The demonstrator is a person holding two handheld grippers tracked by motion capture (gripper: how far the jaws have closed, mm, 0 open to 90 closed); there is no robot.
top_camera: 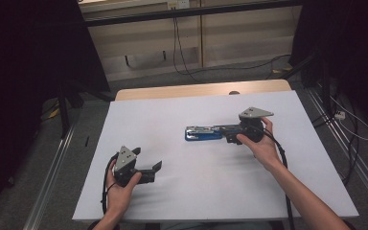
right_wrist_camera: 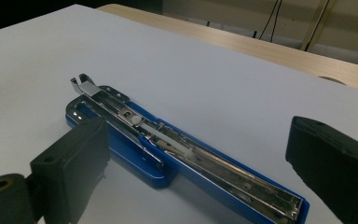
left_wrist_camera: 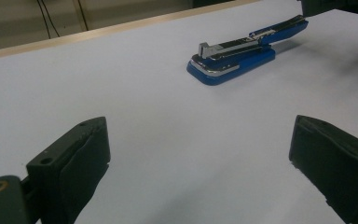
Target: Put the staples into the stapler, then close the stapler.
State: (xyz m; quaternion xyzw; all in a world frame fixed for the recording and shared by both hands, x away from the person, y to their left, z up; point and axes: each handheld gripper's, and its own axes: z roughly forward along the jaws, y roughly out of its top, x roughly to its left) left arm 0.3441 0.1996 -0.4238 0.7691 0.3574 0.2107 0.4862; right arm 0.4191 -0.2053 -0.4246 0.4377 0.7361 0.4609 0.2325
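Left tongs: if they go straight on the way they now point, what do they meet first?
Probably the blue stapler: it lies ahead of the open left tongs, slightly off-centre, with bare table between.

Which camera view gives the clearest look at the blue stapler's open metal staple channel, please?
The right gripper view: the blue stapler lies close, between the open jaws, its metal channel seen from above. The left gripper view shows it farther off and side-on. The high view shows it small, by the right gripper.
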